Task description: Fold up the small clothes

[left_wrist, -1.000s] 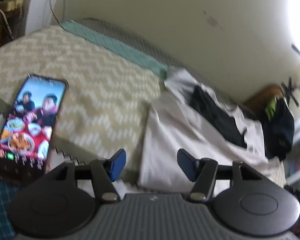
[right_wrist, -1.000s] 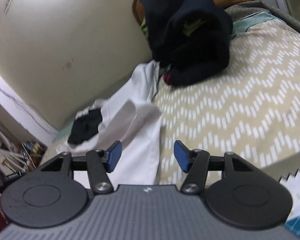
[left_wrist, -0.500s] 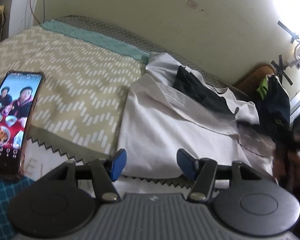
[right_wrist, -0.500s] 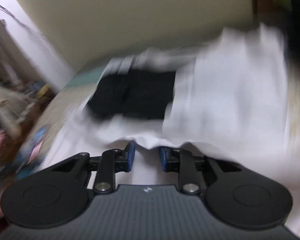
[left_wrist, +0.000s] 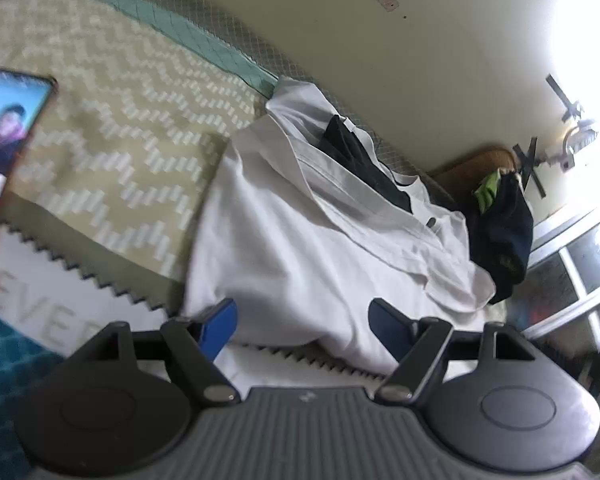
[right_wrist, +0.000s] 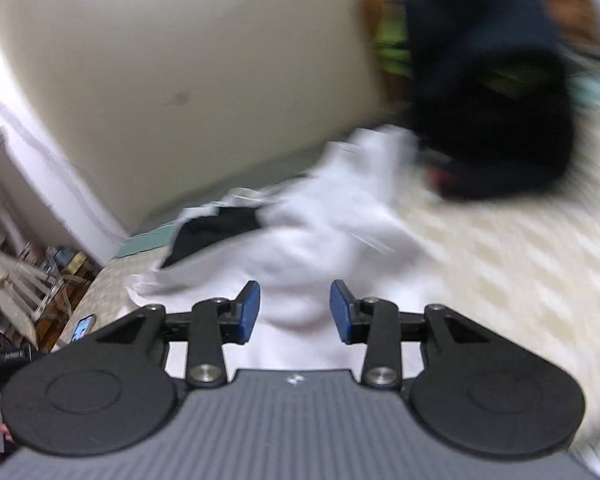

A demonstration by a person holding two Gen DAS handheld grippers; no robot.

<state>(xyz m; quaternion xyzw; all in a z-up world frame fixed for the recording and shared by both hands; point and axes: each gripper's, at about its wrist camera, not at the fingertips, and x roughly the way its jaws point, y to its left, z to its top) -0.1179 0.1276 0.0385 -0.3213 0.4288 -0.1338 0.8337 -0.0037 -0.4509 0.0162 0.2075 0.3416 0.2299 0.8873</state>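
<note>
Here, a white shirt (left_wrist: 292,248) lies spread on a bed covered by a beige zigzag-patterned blanket (left_wrist: 112,120), close to the wall. A black garment (left_wrist: 360,164) rests on the shirt's far side, and a dark navy garment (left_wrist: 504,232) is piled beyond its right end. The left gripper (left_wrist: 300,326) hovers at the shirt's near hem, its jaws opening wide, cloth between the blue pads but not pinched. The right gripper (right_wrist: 294,312), in a blurred view, is also opening, holding nothing. A lit smartphone (left_wrist: 4,136) lies at the blanket's left.
</note>
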